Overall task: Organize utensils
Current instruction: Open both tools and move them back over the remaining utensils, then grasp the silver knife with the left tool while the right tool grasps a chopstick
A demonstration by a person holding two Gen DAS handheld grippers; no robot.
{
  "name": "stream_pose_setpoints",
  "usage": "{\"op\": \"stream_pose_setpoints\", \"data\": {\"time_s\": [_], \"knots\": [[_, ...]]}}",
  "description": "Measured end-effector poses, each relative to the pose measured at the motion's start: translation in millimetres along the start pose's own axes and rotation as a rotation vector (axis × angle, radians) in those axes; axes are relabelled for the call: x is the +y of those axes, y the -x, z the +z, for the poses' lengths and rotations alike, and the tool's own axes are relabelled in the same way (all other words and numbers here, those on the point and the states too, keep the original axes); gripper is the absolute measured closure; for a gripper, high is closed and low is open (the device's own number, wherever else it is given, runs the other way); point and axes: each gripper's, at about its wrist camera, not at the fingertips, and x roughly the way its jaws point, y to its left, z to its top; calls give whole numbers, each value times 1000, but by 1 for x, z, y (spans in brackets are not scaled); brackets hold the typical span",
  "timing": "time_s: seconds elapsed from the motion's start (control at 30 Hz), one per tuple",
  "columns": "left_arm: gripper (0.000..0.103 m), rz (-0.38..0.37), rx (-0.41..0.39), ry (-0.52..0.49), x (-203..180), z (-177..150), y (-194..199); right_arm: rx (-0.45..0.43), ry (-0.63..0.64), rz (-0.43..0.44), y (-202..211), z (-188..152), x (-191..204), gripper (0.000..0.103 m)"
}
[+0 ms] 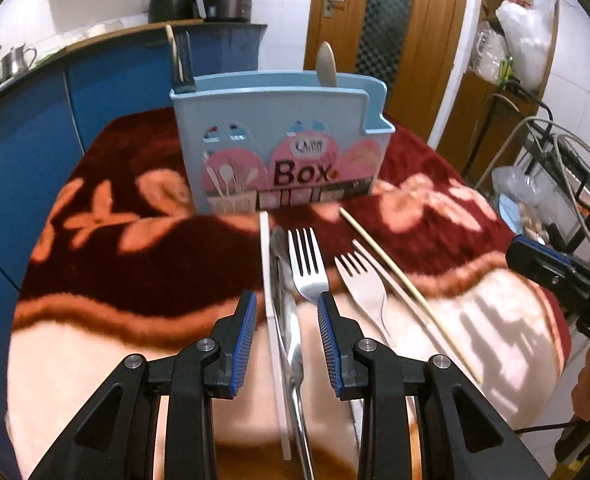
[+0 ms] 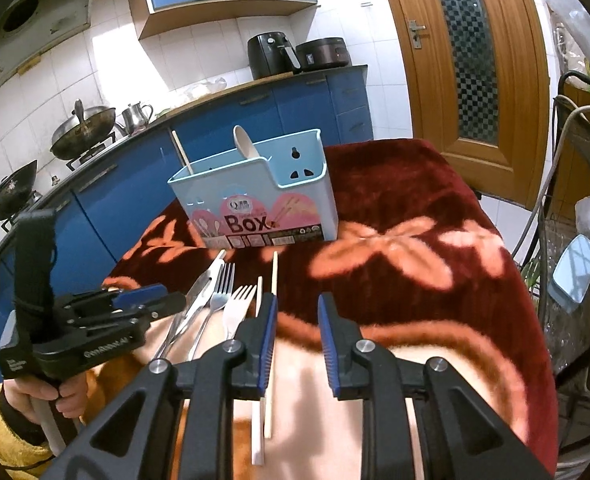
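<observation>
A light blue utensil box marked "Box" stands on the red flowered blanket; it also shows in the right wrist view. A spoon and a chopstick stand in it. My left gripper is open, its fingers straddling a steel knife and a white chopstick. Beside lie a steel fork, a pale fork and a wooden chopstick. My right gripper is open and empty above the blanket, right of the chopsticks.
Blue kitchen cabinets with woks, a kettle and an air fryer stand behind the table. A wooden door is at the back right. A wire rack with cables and bags stands at the table's right edge.
</observation>
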Motion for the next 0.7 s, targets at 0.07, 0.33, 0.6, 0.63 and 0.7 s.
{"op": "stream_pose_setpoints", "data": {"time_s": [0.07,0.33,0.6,0.63,0.7], "knots": [[73,2,16,-10,-2,-1,-3,2,-5,4,1,-2,-1,79],[85,12,34,-64,-13,-6,-6,14,-18,16,-3,-6,-5,78],[92,2,61,-82,-18,-2,-13,30,-31,24,-8,-9,-7,78],[92,5,63,-82,-17,-2,-14,31,-31,25,-8,-9,-8,78],[92,28,62,-88,-18,-2,-16,35,-30,25,-9,-9,-8,78]]}}
